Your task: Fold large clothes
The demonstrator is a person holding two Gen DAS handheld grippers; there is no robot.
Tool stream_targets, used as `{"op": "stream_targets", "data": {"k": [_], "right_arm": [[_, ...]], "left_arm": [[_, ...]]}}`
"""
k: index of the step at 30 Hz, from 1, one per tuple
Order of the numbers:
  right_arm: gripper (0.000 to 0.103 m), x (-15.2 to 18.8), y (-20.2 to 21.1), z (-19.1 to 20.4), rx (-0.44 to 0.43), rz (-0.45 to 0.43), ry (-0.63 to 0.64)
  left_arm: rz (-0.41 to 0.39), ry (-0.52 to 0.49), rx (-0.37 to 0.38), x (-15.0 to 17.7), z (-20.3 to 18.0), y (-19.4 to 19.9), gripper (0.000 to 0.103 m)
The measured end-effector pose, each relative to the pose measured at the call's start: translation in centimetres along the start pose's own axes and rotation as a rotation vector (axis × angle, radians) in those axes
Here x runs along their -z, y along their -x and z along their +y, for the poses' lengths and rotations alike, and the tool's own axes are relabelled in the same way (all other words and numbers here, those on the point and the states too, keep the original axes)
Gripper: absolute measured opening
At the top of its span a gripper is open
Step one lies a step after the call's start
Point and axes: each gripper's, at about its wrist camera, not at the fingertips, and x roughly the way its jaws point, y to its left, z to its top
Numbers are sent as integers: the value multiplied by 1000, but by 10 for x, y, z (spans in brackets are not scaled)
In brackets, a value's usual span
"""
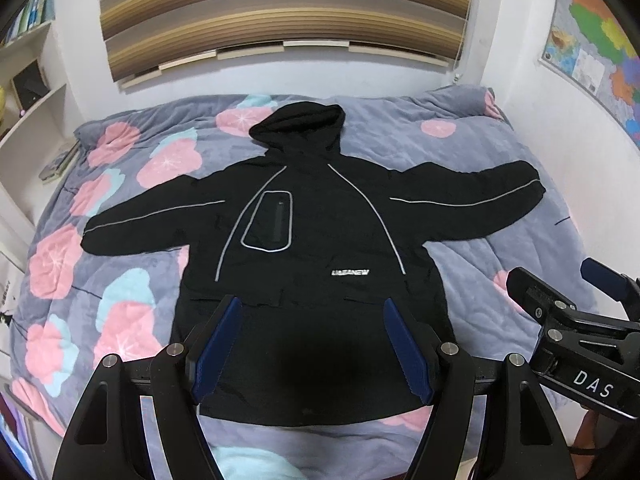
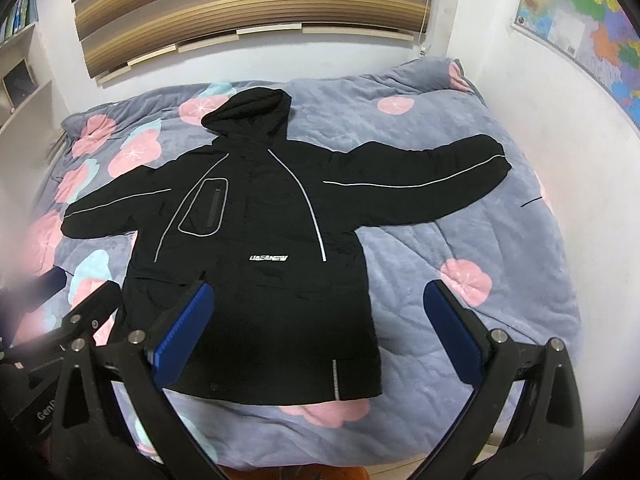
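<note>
On the bed [image 1: 460,128] lies a jacket [image 1: 312,248], flat, hood at 12 o'clock. Left gripper [image 1: 312,340] and right gripper [image 2: 320,328] hover above its hem, jaws spread, holding nothing.

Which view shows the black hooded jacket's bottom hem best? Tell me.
The right wrist view: the black hooded jacket's bottom hem shows nearly whole, including the reflective strip. In the left wrist view the left gripper covers both hem ends.
</note>
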Motion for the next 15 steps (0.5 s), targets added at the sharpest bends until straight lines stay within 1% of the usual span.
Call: {"op": "stream_targets", "data": {"k": [6, 15], "right_arm": [[102, 0, -7, -22, -13, 13, 9], [102, -2, -11, -38, -40, 9, 24]], "left_arm": [[15, 7, -6, 5, -29, -7, 75], [23, 42, -38, 9, -42, -9, 75]]}}
